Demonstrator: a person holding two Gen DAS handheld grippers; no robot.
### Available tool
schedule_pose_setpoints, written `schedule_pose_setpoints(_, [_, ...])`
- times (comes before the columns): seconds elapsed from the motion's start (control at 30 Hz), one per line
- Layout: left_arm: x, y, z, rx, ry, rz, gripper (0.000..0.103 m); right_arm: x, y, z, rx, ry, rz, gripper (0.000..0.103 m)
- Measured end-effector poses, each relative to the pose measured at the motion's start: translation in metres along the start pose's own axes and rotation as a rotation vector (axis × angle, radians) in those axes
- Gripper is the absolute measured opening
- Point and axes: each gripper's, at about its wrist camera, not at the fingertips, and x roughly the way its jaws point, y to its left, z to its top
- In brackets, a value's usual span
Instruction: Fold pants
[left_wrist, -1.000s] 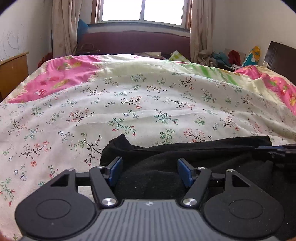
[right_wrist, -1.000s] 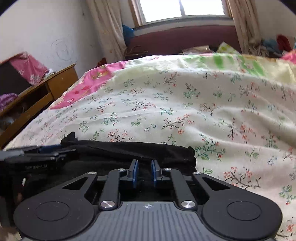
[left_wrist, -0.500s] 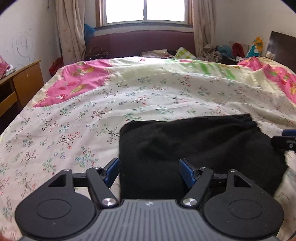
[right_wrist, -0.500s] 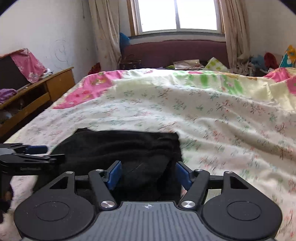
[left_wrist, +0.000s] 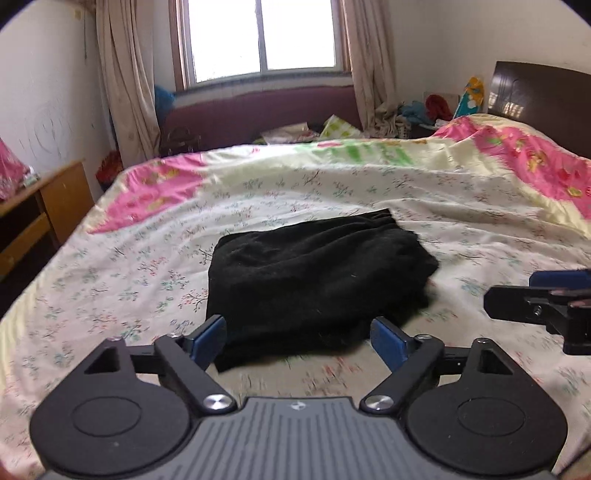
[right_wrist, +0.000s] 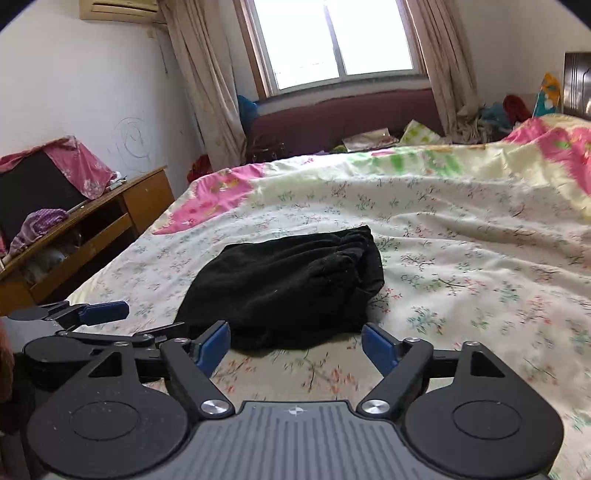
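Black pants (left_wrist: 314, 277) lie folded into a compact rectangle on the flowered bedspread (left_wrist: 147, 266). In the right wrist view the same bundle (right_wrist: 291, 288) shows its gathered waistband at the far right end. My left gripper (left_wrist: 299, 341) hovers just short of the near edge, its jaws opening wide with nothing pressed between the blue pads. My right gripper (right_wrist: 297, 345) is also drawn back from the cloth, jaws opening and empty. Each gripper shows at the edge of the other's view: the right gripper (left_wrist: 543, 302) and the left gripper (right_wrist: 85, 314).
A wooden cabinet (right_wrist: 92, 221) with cloth on top stands left of the bed. A dark headboard (left_wrist: 543, 99) rises at the far right. Clutter (left_wrist: 413, 114) lies under the window, beyond the bed's far side. The bedspread rumples up pink at the right (left_wrist: 517, 155).
Both grippers let go of the pants and pulled back and up from them. The right jaws went from shut to wide apart, the left spread further. The folded bundle stayed on the bed.
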Motion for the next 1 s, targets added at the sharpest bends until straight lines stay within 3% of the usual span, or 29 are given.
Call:
schedule_pose_setpoints(0.13, [-0.034, -0.006, -0.013, -0.018, -0.019, -0.002, 0.102, -0.022, 0.009, -0.013, -0.019, -0.002, -0.014, 0.067])
schedule_pose_setpoints(0.4, [-0.068, -0.008, -0.029, -0.024, -0.034, 0.02, 0.103, -0.038, 0.028, -0.027, -0.012, 0.012, -0.018, 0.067])
schedule_pose_setpoints(0.7, [-0.078, 0.004, -0.046, -0.114, -0.033, 0.018, 0.103, -0.047, 0.038, -0.038, -0.013, 0.037, -0.031, 0.067])
schedule_pose_setpoints(1.0, [-0.079, 0.006, -0.059, -0.118, -0.003, 0.016, 0.103, -0.049, 0.049, -0.045, -0.025, 0.065, -0.031, 0.067])
